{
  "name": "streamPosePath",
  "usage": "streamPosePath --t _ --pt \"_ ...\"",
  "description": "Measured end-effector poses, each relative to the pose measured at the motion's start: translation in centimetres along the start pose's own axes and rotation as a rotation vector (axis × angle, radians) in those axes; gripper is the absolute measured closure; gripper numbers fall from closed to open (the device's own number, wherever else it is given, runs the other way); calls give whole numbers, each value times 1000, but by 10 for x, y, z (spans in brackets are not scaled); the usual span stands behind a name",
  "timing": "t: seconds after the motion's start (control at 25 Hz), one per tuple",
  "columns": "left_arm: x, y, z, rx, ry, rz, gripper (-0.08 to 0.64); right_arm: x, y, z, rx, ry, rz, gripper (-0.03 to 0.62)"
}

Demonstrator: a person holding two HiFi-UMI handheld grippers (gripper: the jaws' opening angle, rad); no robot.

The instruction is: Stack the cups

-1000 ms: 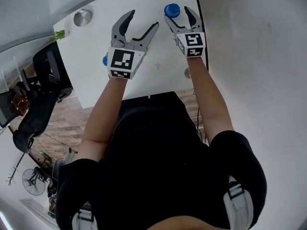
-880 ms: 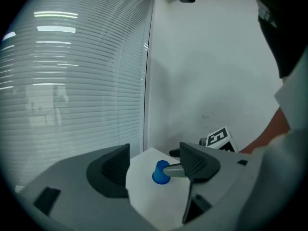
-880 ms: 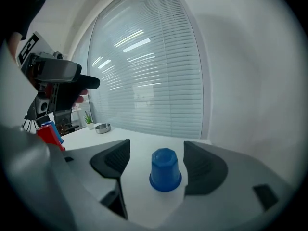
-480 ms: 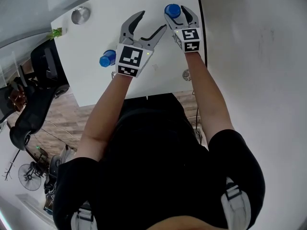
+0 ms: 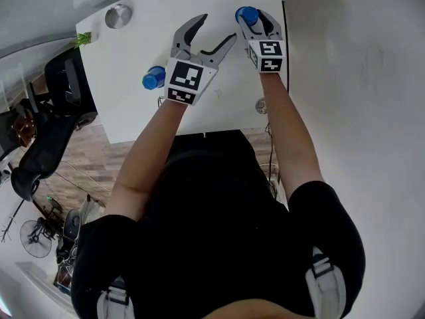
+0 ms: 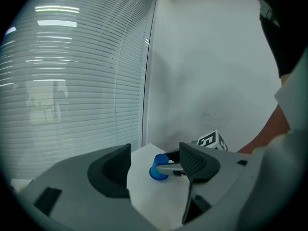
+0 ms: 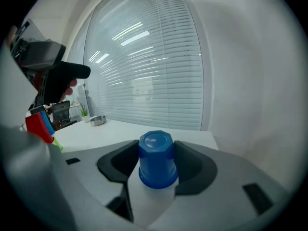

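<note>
Smooth white table bears an inverted, octagon-ended blue plastic cup.

Near the top of the frame, the right gripper reaches over the white counter. Its jaws have just been closing, and an upside-down blue cup stands between them. Left of it, the left gripper has its jaws spread wide over bare counter. A second blue cup lies further left, and a metal bowl sits at the upper left.
</note>
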State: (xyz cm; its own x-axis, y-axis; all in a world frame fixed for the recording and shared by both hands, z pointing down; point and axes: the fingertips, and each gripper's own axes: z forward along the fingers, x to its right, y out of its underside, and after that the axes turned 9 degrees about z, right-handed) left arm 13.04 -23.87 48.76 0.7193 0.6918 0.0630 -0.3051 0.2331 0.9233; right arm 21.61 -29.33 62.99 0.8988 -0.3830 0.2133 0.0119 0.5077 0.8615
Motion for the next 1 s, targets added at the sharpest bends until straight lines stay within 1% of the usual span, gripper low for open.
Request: streamPosePath --t 0.24,0.44,0.6,0.76,1.0 --pt "-17 -15 -22 40 -43 1 236 -26 -31 -27 29 -64 -16 363" --pt "-37 -30 -60 81 -80 10 245 -72 -59 -55 47 -145 -58 364" --pt "-52 -33 -95 108 -99 16 270 -113 -78 -76 63 -198 -60 363" --pt "-64 -32 -130 124 -112 28 281 -152 -93 -97 77 -228 -70 362" --pt "-82 -19 -180 127 -137 30 288 -210 -97 -112 84 -264 -89 362"
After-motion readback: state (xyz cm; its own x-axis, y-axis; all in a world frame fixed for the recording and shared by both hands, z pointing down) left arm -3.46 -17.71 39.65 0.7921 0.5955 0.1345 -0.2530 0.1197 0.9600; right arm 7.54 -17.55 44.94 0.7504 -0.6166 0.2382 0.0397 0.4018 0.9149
